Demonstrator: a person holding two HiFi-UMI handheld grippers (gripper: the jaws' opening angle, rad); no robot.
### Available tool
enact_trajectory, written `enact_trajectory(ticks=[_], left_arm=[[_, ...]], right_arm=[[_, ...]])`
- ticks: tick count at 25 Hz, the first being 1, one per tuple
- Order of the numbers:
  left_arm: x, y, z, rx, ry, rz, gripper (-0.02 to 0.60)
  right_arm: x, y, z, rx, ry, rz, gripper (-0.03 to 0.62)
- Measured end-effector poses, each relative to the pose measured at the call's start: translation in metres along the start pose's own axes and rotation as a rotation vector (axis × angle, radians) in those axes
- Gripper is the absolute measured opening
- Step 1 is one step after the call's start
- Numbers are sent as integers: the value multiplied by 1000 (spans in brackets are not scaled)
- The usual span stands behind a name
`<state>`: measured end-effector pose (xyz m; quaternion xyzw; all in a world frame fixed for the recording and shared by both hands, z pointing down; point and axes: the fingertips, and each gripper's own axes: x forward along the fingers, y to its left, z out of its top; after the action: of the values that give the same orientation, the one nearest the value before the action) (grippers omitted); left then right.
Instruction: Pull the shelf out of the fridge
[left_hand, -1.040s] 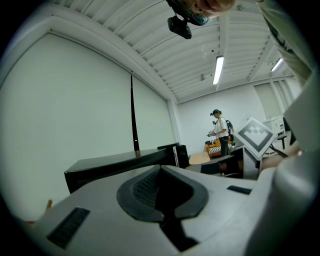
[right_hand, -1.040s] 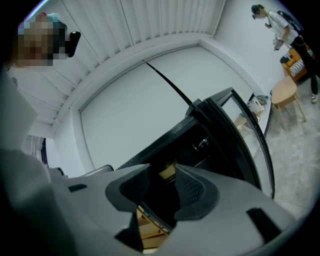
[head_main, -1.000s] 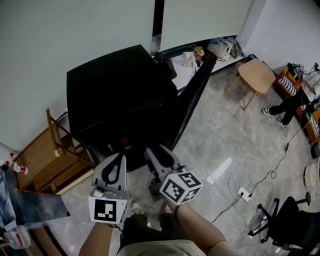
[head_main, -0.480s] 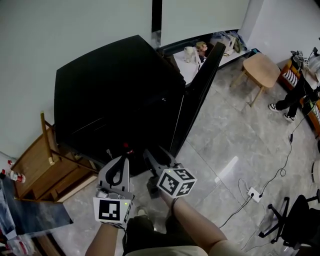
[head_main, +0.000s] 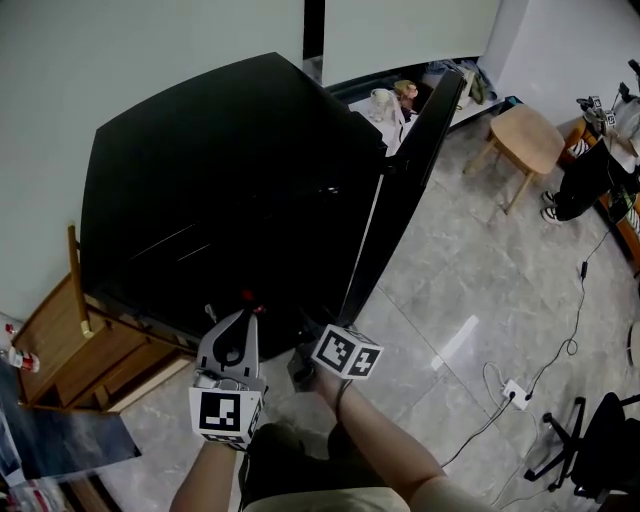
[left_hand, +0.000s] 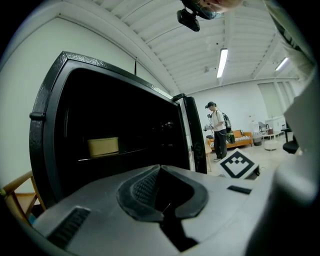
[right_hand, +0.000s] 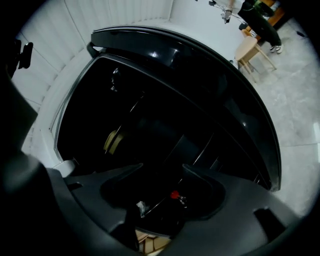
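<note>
The black fridge (head_main: 230, 190) stands with its door (head_main: 405, 195) swung open to the right. Seen from the left gripper view, the inside is dark; a thin shelf (left_hand: 131, 150) carries a yellowish box (left_hand: 103, 146). My left gripper (left_hand: 160, 168) is shut on nothing, in front of the opening and apart from it. My right gripper (right_hand: 162, 172) faces the dark inside, rolled to one side. Its jaws have just been opening and stand wide with nothing between them. From the head view only its marker cube (head_main: 347, 352) shows, beside the left gripper (head_main: 243, 314).
A wooden chair (head_main: 70, 335) stands left of the fridge and a wooden stool (head_main: 525, 135) to the right. Cables and a power strip (head_main: 515, 388) lie on the tiled floor near an office chair (head_main: 600, 450). A person (left_hand: 216, 131) stands far behind the door.
Both grippers have sunk lower in front of the fridge, which now fills more of the head view. The right gripper has rolled, and its fingers are now hidden under its cube.
</note>
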<state>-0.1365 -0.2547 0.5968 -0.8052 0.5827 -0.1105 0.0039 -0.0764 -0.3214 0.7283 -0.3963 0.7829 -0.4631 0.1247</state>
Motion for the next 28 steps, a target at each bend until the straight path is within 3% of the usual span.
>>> enact_trajectory(ticks=[6,10,19,28], left_arm=[[14,6,-30,-17,15,10,6],[24,11,-44,-25,21,13,6],[42,21,-61,-26,33,15,6],[49,29,-71,-37,65,20,6]], right_arm=[[30,-28,-10,62,-1,-8,201],[57,-37,-15,108,-1,37,201],[99,-30,-16,255,-43,142,199],[119,-40,-23,400,-56,149,160]])
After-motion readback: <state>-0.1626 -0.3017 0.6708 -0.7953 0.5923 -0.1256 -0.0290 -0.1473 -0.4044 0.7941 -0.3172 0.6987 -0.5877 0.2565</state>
